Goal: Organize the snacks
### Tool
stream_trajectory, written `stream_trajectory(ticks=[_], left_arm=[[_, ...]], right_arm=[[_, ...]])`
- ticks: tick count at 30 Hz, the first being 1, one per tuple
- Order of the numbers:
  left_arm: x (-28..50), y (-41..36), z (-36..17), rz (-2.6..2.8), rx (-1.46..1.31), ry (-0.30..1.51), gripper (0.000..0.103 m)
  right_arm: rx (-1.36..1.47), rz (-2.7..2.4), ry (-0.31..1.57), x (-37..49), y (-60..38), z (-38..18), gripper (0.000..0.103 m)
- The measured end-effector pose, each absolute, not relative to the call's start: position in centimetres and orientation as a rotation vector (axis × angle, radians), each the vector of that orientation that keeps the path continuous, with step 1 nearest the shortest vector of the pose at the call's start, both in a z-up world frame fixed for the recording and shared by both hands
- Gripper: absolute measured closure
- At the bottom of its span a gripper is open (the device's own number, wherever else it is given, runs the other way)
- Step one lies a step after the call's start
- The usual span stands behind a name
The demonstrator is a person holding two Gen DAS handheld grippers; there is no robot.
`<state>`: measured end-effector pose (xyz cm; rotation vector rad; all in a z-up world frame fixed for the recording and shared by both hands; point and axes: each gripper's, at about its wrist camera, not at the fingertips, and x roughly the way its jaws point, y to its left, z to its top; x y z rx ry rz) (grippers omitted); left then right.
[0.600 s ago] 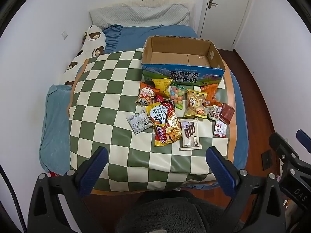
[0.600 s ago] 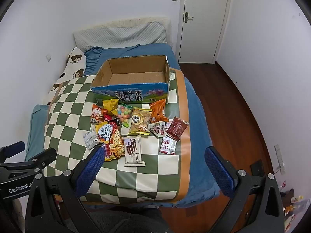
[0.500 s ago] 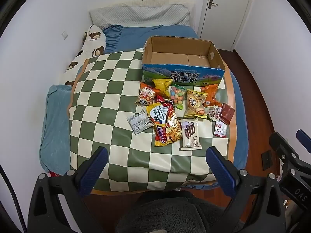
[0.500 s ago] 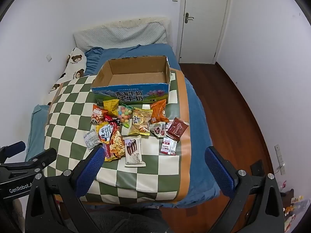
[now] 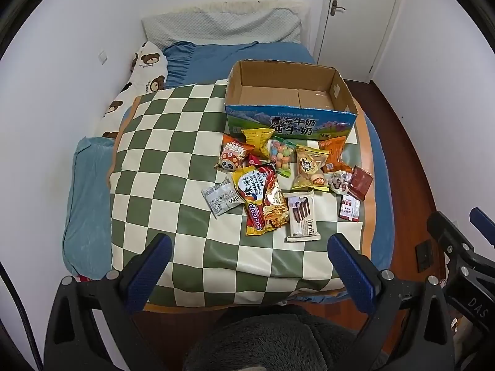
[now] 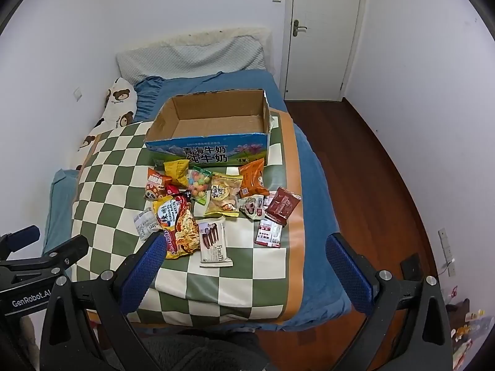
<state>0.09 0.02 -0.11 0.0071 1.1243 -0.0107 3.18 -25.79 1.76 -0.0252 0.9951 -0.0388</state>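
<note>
Several snack packs lie in a heap on a green-and-cream checked blanket (image 5: 161, 167) (image 6: 102, 191). Among them are a yellow-red noodle bag (image 5: 263, 202) (image 6: 178, 225), a white Franzzi wafer pack (image 5: 302, 215) (image 6: 213, 242), a candy bag (image 5: 280, 156) (image 6: 198, 184) and an orange pack (image 5: 335, 154) (image 6: 252, 177). Behind them stands an empty cardboard box (image 5: 289, 123) (image 6: 210, 151) with a blue printed front. My left gripper (image 5: 247, 266) and right gripper (image 6: 243, 266) hover above the bed's near end, both open with nothing between the fingers.
The bed has blue sheets, a grey pillow (image 5: 222, 27) and a bear-print pillow (image 5: 145, 68) by the left wall. A white door (image 6: 324, 34) and wooden floor (image 6: 355, 160) lie to the right. A grey fuzzy sleeve (image 5: 263, 340) shows at the bottom.
</note>
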Motion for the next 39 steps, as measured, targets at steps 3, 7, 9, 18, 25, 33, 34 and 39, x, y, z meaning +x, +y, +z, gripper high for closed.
stream_trajectory(ticks=[3,7,9,18,25,33,34,39], left_arm=[[0.1,0.0,-0.1,-0.012,0.007,1.123,0.0],[0.4,-0.2,0.4,-0.012,0.008,1.125,0.0],[0.4,-0.2,0.4,-0.012,0.007,1.124,0.0],[0.6,-0.4,0.7,-0.013,0.006,1.125,0.0],[0.6,-0.4,0.7,-0.012,0.005,1.125,0.0],[0.6,-0.4,0.7,-0.012,0.003,1.125,0.0],[0.6,-0.4,0.7,-0.013,0.004,1.125,0.0],[1.0,-0.2,0.8,-0.013,0.005,1.124,0.0]], right_arm=[[-0.024,-0.04,0.994,3.2,-25.8,1.8,0.0],[-0.022,-0.039,0.994,3.2,-25.7,1.6,0.0],[-0.021,-0.039,0.994,3.3,-25.8,2.0,0.0],[-0.022,-0.04,0.996,3.3,-25.7,1.9,0.0],[-0.02,-0.039,0.997,3.3,-25.8,1.9,0.0],[-0.02,-0.038,0.999,3.4,-25.5,1.9,0.0],[-0.019,-0.038,0.999,3.4,-25.5,1.9,0.0],[-0.019,-0.039,0.997,3.3,-25.5,1.9,0.0]])
